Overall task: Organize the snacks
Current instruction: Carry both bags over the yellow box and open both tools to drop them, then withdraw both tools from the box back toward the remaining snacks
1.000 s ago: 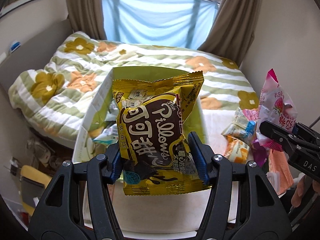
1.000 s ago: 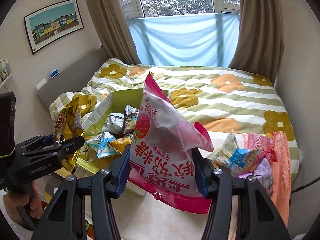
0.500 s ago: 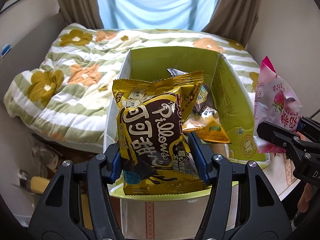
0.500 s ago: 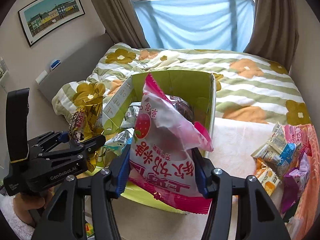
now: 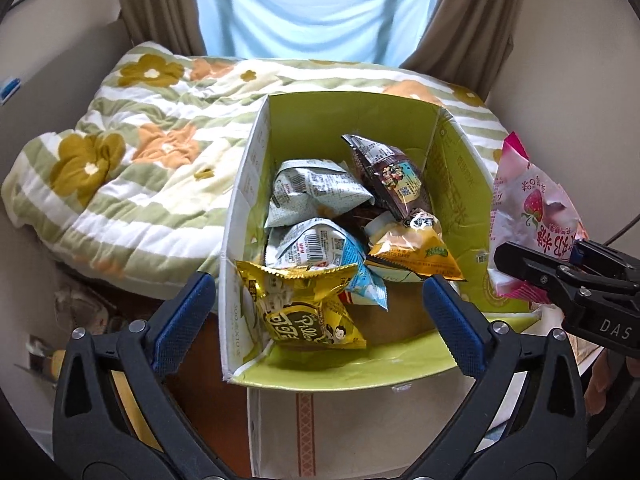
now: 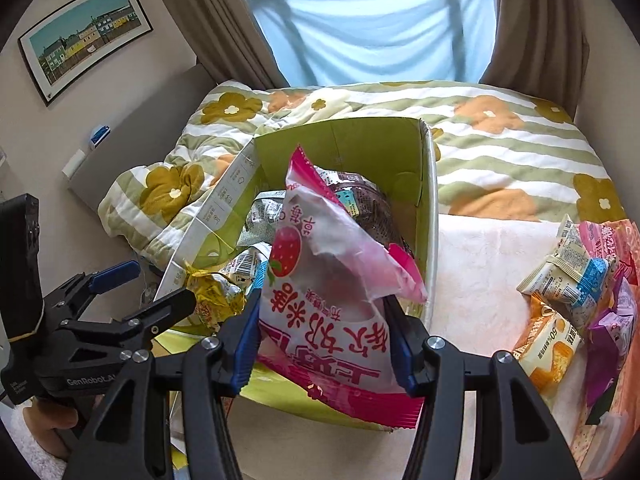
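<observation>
A green-lined cardboard box (image 5: 452, 168) (image 6: 424, 184) holds several snack packets. My left gripper (image 5: 320, 312) is open and empty above the box's near end. A yellow Pillows bag (image 5: 308, 308) lies in the box's near left corner, seen also in the right wrist view (image 6: 214, 298). My right gripper (image 6: 322, 344) is shut on a pink strawberry bag (image 6: 320, 280) and holds it over the box's near edge. It shows in the left wrist view (image 5: 532, 216) beside the box's right wall.
More snack packets (image 6: 572, 288) lie on the white table surface (image 6: 488, 264) to the right of the box. A bed with a flowered quilt (image 5: 132, 168) lies behind and left. A light blue cloth (image 6: 380, 28) hangs at the window.
My left gripper has opened and the yellow Pillows bag has dropped into the box. My right gripper has moved closer to the box with the pink bag.
</observation>
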Action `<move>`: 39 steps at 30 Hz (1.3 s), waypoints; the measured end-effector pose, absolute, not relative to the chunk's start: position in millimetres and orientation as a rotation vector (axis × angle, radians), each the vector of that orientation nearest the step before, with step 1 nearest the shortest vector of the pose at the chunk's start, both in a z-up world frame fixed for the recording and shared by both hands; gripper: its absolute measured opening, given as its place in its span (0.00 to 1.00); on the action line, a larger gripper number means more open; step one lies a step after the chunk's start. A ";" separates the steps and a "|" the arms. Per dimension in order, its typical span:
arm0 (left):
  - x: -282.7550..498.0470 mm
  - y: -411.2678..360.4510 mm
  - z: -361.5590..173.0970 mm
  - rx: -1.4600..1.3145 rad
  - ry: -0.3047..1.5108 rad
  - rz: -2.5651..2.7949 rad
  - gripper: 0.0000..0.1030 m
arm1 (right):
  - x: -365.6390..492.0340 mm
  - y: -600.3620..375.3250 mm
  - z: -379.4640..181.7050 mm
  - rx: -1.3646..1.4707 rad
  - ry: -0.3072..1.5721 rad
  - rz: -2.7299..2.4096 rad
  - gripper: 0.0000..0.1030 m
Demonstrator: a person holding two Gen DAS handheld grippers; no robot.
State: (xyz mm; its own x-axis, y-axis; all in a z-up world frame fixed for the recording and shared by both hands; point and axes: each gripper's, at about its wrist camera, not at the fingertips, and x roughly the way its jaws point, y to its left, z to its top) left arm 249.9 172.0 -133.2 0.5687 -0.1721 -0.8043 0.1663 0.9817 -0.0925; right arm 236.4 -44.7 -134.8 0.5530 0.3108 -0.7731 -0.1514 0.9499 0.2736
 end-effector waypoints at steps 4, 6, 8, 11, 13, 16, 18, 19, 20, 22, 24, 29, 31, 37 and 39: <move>244.8 177.0 -133.6 -0.006 0.945 -0.161 0.99 | 240.7 -36.1 -145.1 0.152 0.979 0.312 0.50; 243.4 178.7 -134.5 -0.007 0.942 -0.146 0.99 | 243.2 -31.5 -150.0 0.130 0.990 0.322 0.50; 242.6 180.7 -135.3 -0.011 0.945 -0.136 0.99 | 244.9 -29.3 -154.6 0.114 0.996 0.325 0.50; 240.5 182.0 -136.5 -0.023 0.958 -0.133 0.99 | 246.0 -27.6 -161.6 0.118 1.012 0.333 0.53; 237.7 182.8 -137.5 -0.021 0.956 -0.123 1.00 | 242.4 -26.6 -162.4 0.123 0.980 0.341 0.76; 235.7 188.8 -139.4 -0.048 0.964 -0.110 1.00 | 238.1 -27.0 -161.7 0.102 0.940 0.326 0.89; 233.9 191.2 -140.5 -0.052 0.970 -0.111 1.00 | 235.0 -25.5 -162.4 0.089 0.942 0.340 0.90; 233.0 192.1 -140.8 -0.047 0.971 -0.108 1.00 | 233.5 -25.3 -162.6 0.078 0.941 0.338 0.90; 232.4 192.5 -140.7 -0.042 0.972 -0.105 1.00 | 232.6 -23.6 -162.1 0.065 0.941 0.331 0.90; 231.5 193.5 -140.1 -0.044 0.971 -0.109 1.00 | 231.9 -21.7 -163.0 0.050 0.955 0.331 0.90; 230.0 193.6 -138.2 -0.046 0.966 -0.116 1.00 | 230.9 -20.2 -162.8 0.046 0.963 0.327 0.90; 222.1 192.4 -130.8 -0.028 0.934 -0.128 1.00 | 224.8 -18.9 -155.9 0.054 0.948 0.324 0.90; 218.1 192.6 -126.4 -0.022 0.920 -0.133 1.00 | 221.1 -18.9 -152.2 0.057 0.938 0.320 0.90; 206.1 194.6 -110.3 -0.002 0.871 -0.151 1.00 | 209.4 -19.0 -135.2 0.075 0.892 0.296 0.90; 203.2 195.9 -104.3 -0.002 0.855 -0.165 1.00 | 204.8 -19.1 -127.8 0.078 0.872 0.283 0.90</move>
